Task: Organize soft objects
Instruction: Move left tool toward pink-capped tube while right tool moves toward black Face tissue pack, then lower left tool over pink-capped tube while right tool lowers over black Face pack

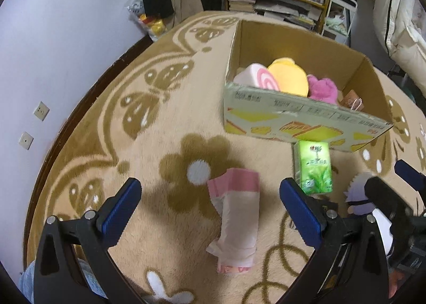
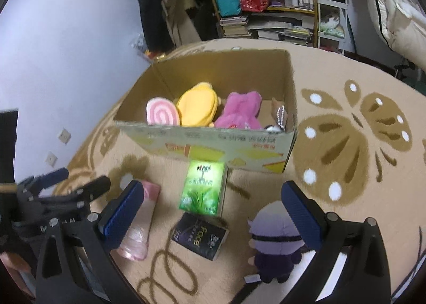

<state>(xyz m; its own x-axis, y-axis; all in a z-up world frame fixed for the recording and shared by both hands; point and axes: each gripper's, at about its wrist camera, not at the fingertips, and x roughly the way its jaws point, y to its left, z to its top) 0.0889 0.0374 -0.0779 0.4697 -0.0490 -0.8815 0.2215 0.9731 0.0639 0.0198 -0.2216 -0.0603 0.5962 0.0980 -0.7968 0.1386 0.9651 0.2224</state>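
Beige rug [image 1: 170, 237]: your cardboard box [image 2: 213, 144] already holds several plush toys [image 2: 195, 108]. Left out are pink pack [image 1: 237, 220], green tissue pack [image 2: 203, 188], dark pack [image 2: 199, 236], purple doll [image 2: 275, 244]. Left tool [image 1: 210, 206] and right tool [image 2: 211, 210] both gape, empty.

I'm counting one cardboard box [image 2: 213, 141] sitting with four soft toys showing inside, three tissue packs lying on the rug [image 2: 346, 210], one small plush doll [image 2: 274, 245], and two grippers hovering.
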